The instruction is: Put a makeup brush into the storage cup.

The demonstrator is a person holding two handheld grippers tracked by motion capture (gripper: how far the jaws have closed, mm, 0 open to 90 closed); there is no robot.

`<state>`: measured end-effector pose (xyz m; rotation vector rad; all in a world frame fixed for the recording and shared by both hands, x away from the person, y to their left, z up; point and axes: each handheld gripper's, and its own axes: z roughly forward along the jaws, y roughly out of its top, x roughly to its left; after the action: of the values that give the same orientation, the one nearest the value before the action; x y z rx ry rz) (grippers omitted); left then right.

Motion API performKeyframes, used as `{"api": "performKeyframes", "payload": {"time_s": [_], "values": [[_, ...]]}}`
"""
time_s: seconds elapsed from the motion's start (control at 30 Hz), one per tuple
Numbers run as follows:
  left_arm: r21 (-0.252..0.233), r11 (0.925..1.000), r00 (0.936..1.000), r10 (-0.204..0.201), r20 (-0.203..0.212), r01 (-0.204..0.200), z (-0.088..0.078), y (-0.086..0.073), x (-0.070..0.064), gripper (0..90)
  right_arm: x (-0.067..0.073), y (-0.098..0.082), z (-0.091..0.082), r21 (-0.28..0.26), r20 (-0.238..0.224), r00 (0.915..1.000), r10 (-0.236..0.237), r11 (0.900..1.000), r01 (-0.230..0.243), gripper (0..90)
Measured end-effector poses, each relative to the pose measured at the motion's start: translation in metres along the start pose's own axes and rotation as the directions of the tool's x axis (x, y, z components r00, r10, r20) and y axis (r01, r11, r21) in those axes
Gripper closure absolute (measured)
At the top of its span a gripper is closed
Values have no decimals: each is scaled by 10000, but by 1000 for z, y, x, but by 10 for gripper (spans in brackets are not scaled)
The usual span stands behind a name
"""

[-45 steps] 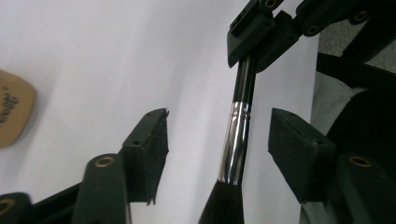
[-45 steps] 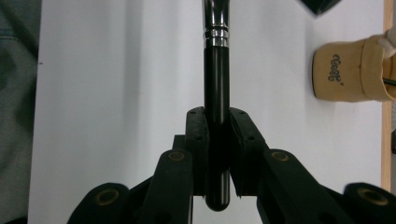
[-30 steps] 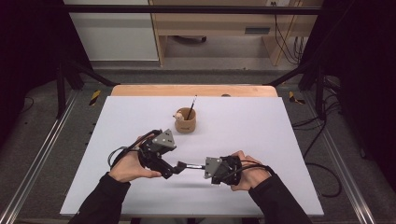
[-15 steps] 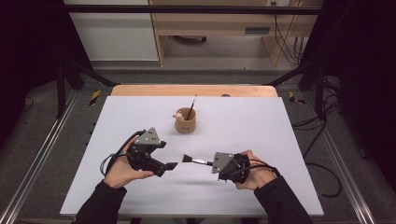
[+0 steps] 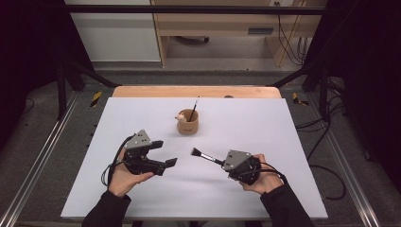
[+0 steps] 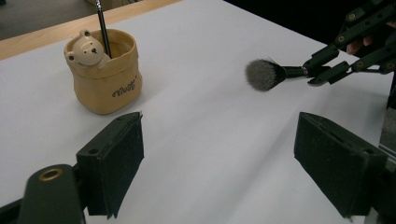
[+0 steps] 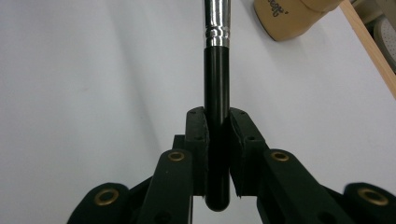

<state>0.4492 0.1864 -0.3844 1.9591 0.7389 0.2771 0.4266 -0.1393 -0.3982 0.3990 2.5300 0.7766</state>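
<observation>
High view, items on white worktop (image 5: 293, 123):

1. Right gripper (image 5: 224, 163), near-right of worktop, clenched on makeup brush (image 5: 204, 155). Brush held by black handle, lying roughly level above the sheet, bristle head pointing left toward the other gripper. Right gripper view: handle end pinched between both pads, silver ferrule ahead of them.
2. Left gripper (image 5: 165, 153), near-left, released; jaws wide apart w/ nothing between, pointing right. Left gripper view: brush head ahead and to the right, apart from its jaws.
3. Bear cup (image 5: 187, 122), tan, bear figure on rim, upright at worktop centre, well beyond both grippers. One thin dark-handled stick (image 5: 194, 108) stands in it, leaning.
4. Wood strip (image 5: 196, 91) along worktop's far edge.
</observation>
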Motion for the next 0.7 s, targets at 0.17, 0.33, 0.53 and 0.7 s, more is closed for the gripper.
{"api": "performKeyframes", "payload": {"time_s": [0.17,0.33,0.53,0.7], "values": [[-367,9988,9995,-328,2,328,4,-5,-2,157,-1,-7,2,-373,213,9970,748,9966,-739,795],[-697,9952,9976,-683,92,687,11,-10,-5,161,0,-11,3,-874,426,9881,1479,9858,-1438,795],[-1033,9901,9955,-937,147,948,17,-11,-10,163,3,-13,4,-1382,529,9729,2253,9665,-2163,795],[-1250,9865,9943,-1029,289,1057,21,-11,-15,162,6,-16,5,-1822,494,9588,2798,9464,-2668,795]]}}
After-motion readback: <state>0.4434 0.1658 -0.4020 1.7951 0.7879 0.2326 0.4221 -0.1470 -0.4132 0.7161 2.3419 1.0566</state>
